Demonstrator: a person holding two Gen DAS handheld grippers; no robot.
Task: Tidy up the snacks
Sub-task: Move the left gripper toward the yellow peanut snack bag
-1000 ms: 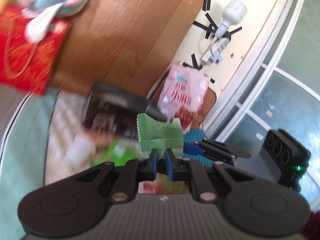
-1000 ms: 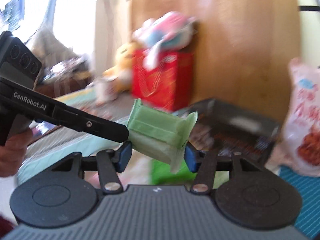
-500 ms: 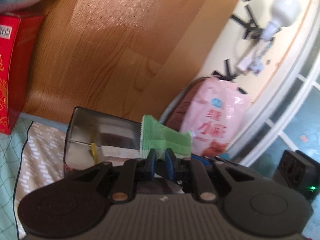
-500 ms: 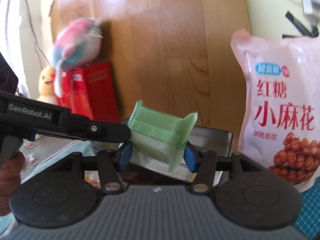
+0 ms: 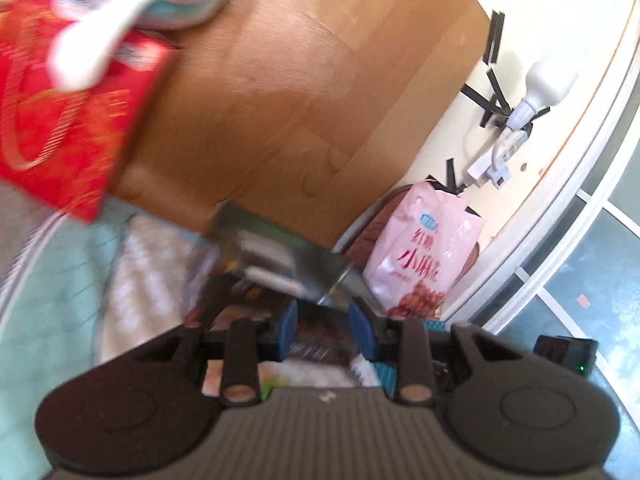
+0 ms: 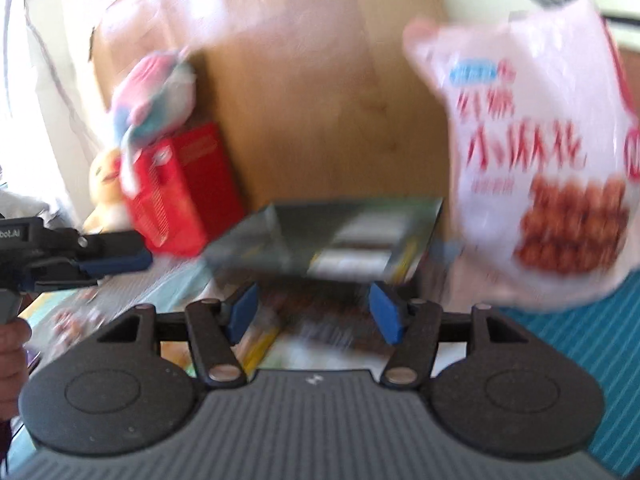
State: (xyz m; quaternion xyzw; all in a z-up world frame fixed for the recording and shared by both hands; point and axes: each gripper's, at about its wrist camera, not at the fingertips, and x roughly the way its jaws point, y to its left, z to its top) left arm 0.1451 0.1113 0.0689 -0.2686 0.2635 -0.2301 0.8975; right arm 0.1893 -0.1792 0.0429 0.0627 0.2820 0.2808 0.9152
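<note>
Both frames are motion-blurred. Nearest, the left gripper has its blue pads parted with nothing between them, and the right gripper stands spread wider, also empty. Just beyond both lies a dark, shiny rectangular tin box with its lid open; the contents are too blurred to name. Beside it on the right stands a pink plastic snack bag with red lettering. Farther back, a red gift bag leans against a wooden headboard.

Open shiny metal snack tin, lid raised; pink plastic bag of fried dough twists upright just beside it.
</note>
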